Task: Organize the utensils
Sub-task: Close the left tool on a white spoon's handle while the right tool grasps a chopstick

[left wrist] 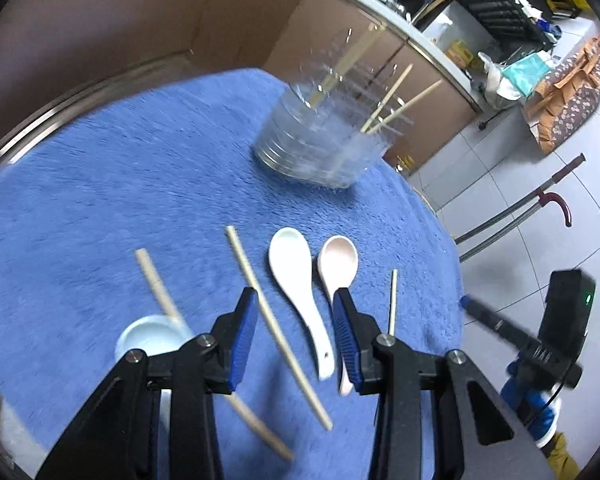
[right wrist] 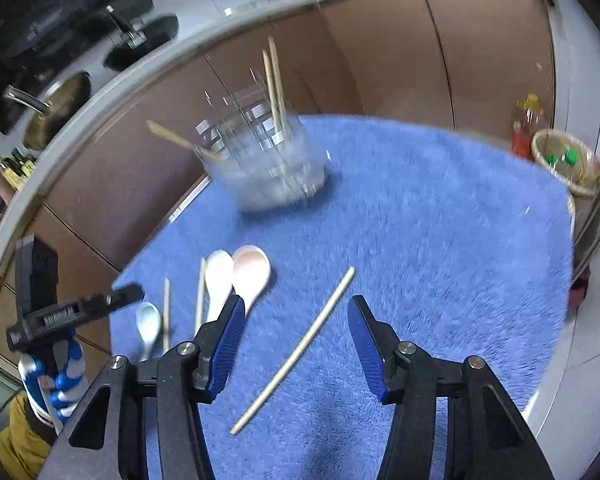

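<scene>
Fuzzy cloth, glossy spoons, clear plastic and pale wood.

We are looking at a blue tablecloth (left wrist: 100,200) showing a rough, matt, towel-like nap. The white spoon (left wrist: 296,280) and pink spoon (left wrist: 338,264) are gleaming like smooth glazed ceramic. The chopsticks (right wrist: 300,348) are looking like bare, matt, pale wood. The utensil holder (left wrist: 320,136) is showing as clear, shiny plastic or glass. The left gripper (left wrist: 296,340) and right gripper (right wrist: 296,344) are wearing ribbed blue pads (left wrist: 244,344) on matt black plastic, with shiny metal pins.
</scene>
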A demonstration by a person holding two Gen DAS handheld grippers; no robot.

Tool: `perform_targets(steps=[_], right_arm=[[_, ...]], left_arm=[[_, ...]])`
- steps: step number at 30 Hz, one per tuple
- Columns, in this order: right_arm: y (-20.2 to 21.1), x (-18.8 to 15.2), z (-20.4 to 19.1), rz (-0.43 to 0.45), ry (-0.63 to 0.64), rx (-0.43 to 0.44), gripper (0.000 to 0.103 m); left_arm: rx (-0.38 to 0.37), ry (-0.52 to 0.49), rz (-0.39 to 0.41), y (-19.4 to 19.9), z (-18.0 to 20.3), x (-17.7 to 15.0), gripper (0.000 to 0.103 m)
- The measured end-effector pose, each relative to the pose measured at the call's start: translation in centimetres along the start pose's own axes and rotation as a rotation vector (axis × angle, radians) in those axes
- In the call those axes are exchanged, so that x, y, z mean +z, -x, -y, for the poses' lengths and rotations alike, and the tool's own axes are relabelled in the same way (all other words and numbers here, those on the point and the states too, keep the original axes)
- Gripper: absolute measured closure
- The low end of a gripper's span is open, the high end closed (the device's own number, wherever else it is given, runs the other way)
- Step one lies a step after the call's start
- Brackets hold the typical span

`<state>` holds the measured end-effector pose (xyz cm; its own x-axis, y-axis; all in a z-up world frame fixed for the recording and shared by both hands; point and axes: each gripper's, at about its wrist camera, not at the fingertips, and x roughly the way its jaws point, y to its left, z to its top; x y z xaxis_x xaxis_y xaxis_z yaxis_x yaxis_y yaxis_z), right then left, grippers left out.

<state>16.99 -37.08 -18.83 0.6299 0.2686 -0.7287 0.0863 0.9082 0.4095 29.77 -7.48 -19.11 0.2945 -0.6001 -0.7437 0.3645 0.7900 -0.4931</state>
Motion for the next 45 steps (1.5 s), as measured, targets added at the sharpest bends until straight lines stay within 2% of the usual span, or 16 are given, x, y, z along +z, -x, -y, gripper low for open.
perform_targets(steps=[8,18,23,26,29,32,40,45], right_arm=[[-3.6,-0.2,1.6,-0.1,-0.024,-0.018,0.058],[-6.9,0.7,2.2,-0.184,-0.027,-0.069,0.064],[-8.1,1.8,1.2,-0.211,0.033,-0.12,0.065],[-8.7,2.3,0.7,-0.231,0.08,-0.152,0.071],[-9.0,2.6,0.5,-0.25,0.135,-0.182,0.079],[-9.3,3.1,0.8,-0.273,0.158,-0.186,0.084],[-10.6,4.0,-0.2,-0.297,0.246,-0.197,0.09],[-11.6,4.1,-1.4,-0.32,0.341,-0.205,0.093]], left_arm=[[0.025,0.013,-0.074,-5.2,0.0,2.8,0.067],[0.079,0.003,-0.121,-7.8,-0.9,3.7,0.07],[0.092,-0.007,-0.155,-8.7,-1.0,3.7,0.074],[0.113,-0.031,-0.162,-9.1,-0.7,3.7,0.076],[0.147,-0.058,-0.17,-9.5,-0.4,3.8,0.082],[0.157,-0.074,-0.182,-9.7,0.1,3.8,0.083],[0.151,-0.103,-0.189,-10.9,1.9,3.3,0.083],[0.157,-0.099,-0.185,-11.9,2.4,3.4,0.093]])
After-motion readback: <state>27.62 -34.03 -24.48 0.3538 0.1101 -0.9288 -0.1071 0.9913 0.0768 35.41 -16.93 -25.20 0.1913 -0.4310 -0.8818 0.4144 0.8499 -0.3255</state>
